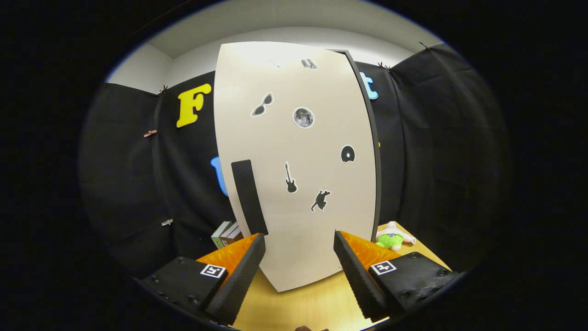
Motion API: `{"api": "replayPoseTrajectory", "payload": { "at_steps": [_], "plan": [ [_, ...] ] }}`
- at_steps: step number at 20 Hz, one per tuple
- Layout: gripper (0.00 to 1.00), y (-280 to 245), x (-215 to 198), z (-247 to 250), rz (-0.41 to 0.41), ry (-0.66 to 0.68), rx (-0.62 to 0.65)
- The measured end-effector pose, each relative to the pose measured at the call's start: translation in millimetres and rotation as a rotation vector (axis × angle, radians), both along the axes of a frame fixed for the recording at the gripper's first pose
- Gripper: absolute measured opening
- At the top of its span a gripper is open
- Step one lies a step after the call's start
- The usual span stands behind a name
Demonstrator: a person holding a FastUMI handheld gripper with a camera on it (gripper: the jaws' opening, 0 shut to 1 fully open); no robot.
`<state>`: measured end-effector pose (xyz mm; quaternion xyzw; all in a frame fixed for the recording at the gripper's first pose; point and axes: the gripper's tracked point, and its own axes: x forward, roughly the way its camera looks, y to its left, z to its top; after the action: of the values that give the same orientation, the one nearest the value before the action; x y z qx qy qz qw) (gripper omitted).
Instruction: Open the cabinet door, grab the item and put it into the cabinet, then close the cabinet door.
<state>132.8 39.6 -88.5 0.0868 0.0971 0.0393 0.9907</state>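
Hand-held gripper (299,271) fingers spread, empty — cabinet door (294,174) closed just ahead, plush toy (391,238) beside it.

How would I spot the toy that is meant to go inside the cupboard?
Find the tall pale cabinet door standing on the wooden table, beyond the open gripper. The plush toy lies right of its base, soft, bright green and white, unlike the books on the left.

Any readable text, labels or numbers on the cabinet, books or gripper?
No readable text on any of them.
Cabinet door: picture stickers only, no words.
Books: spines too small to read.
Gripper, open and empty just before the door: square coded markers, no letters.
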Motion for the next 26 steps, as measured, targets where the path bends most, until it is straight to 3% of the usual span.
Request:
{"api": "replayPoseTrajectory", "payload": {
  "at_steps": [12,26],
  "plan": [
    [0.98,-11,-15,45,-0.053,-0.098,-0.073],
    [0.98,-6,-29,52,-0.024,-0.122,-0.104]
  ]
}}
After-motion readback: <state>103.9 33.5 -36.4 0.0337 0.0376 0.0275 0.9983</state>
